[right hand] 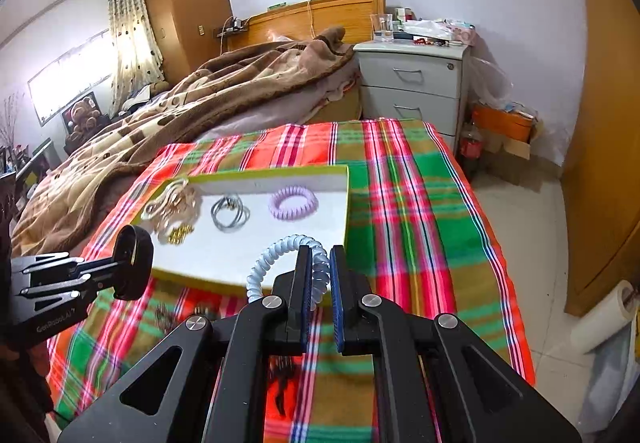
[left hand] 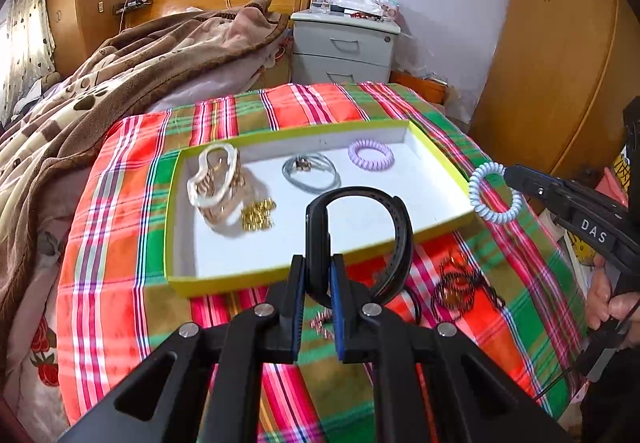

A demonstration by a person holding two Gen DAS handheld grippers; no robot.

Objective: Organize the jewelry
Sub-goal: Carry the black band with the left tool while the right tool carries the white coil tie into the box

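Covering the table, a plaid cloth (left hand: 120,243) carries a shallow yellow-rimmed box (left hand: 176,279) already holding a pale chain bundle (left hand: 216,183), a grey cord loop (left hand: 312,173) and a lilac coil tie (left hand: 371,155). The left gripper (left hand: 318,283) pinches a black band (left hand: 360,235) above the box's near edge; the right gripper (right hand: 318,275) clamps a pale blue coil tie (right hand: 280,255). Dark beads (left hand: 456,283) and a small pink trinket (left hand: 322,325) remain on the cloth, unsorted.
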